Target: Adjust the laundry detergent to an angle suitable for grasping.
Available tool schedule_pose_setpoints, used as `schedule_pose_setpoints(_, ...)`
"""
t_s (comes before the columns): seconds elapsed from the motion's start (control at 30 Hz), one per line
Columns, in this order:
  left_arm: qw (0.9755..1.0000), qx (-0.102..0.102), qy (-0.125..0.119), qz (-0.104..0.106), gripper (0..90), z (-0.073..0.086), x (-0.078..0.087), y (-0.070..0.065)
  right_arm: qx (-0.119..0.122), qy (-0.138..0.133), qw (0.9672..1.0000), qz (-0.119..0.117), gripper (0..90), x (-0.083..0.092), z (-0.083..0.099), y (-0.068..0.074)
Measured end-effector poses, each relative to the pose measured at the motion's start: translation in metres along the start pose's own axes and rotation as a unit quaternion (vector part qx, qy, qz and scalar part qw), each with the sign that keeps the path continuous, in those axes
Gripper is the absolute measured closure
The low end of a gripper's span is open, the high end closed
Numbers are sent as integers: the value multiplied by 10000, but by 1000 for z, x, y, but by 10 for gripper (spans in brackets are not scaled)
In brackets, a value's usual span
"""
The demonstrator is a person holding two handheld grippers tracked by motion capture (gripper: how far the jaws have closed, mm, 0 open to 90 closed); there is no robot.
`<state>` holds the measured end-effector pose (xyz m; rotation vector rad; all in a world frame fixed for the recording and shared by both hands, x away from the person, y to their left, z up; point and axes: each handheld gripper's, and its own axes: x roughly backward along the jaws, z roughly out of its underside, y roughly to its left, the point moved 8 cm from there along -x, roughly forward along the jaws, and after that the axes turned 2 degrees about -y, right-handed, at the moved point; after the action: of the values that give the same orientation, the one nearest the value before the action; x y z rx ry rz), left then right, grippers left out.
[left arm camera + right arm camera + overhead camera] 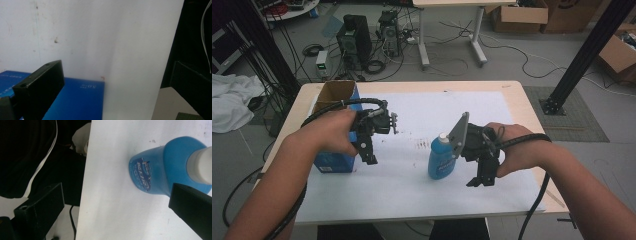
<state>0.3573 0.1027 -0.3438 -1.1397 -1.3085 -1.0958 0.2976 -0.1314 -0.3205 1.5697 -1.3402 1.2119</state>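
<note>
Both tongs are wide open, nothing gripped. The left tongs (368, 152) hang over the near right corner of the blue box (333, 162) at the table's (412, 86) left side. The blue bottle (441, 157) stands upright mid-table on the white sheet (422, 195), just left of the right tongs (479, 179).

On the one desk (512, 97), covered by one white sheet (422, 190), stand one blue bottle (440, 161) with a white cap and one blue cardboard box (334, 162), open at the top. Two grippers are held over it, the left gripper (371, 159) and the right gripper (479, 181), one in each hand. On the floor behind stand what look like two computer towers (354, 37), though that part is small and dim, and at least three brown cartons (518, 15).
</note>
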Motion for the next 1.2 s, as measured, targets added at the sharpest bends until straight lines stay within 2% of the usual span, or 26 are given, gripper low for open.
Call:
schedule_pose_setpoints(0.2, 10000, -8, -94, -8, 0, -5, 2, 2, -16, 41, 10000, 9, 0, 0, 4, -3)
schedule_pose_setpoints(0.33, 10000, 12, -9, -7, 0, -4, 0, 2, 23, 37, 10000, 12, 0, 2, 4, -3)
schedule_pose_setpoints(0.43, 10000, 55, -53, -22, 1, -4, 0, 1, 45, 40, 10000, 30, 0, 3, 5, -4)
schedule_pose_setpoints(0.67, 9999, 117, 34, 5, 0, -2, 4, -7, 191, -28, 9997, 123, 0, 15, 1, -5)
schedule_pose_setpoints(0.93, 9998, 214, 2, -3, 1, 4, 6, -12, 419, -47, 9988, 236, 0, 33, -7, -19)
schedule_pose_setpoints(1.2, 9996, 280, 52, 14, 0, 11, 7, -12, 626, 116, 9977, 249, 0, 39, -20, -42)
